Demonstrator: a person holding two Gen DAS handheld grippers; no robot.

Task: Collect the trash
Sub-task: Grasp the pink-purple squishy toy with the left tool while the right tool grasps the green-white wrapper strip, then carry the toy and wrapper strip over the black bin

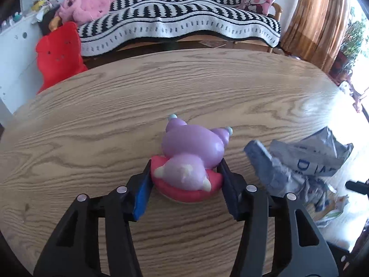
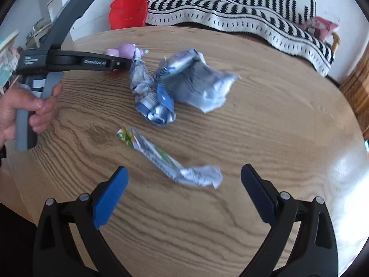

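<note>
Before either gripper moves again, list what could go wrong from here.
1. The left gripper is clamped on the purple toy, which does not look like trash; it may get binned with the trash.
2. The crumpled blue-grey wrapper lies right beside that toy, so lifting or swinging could knock it across the wooden table.
3. The right gripper, wide open, frames the flat green-and-white wrapper; thin and flat, it may slip out when pinched.

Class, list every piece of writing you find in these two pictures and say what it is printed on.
"GenRobot.AI": side of the left tool.
"DIA", cut off: crumpled grey-blue wrapper.
Small white label near that tool's handle: too blurred to read.
Print on the green-and-white wrapper: unreadable.
</note>
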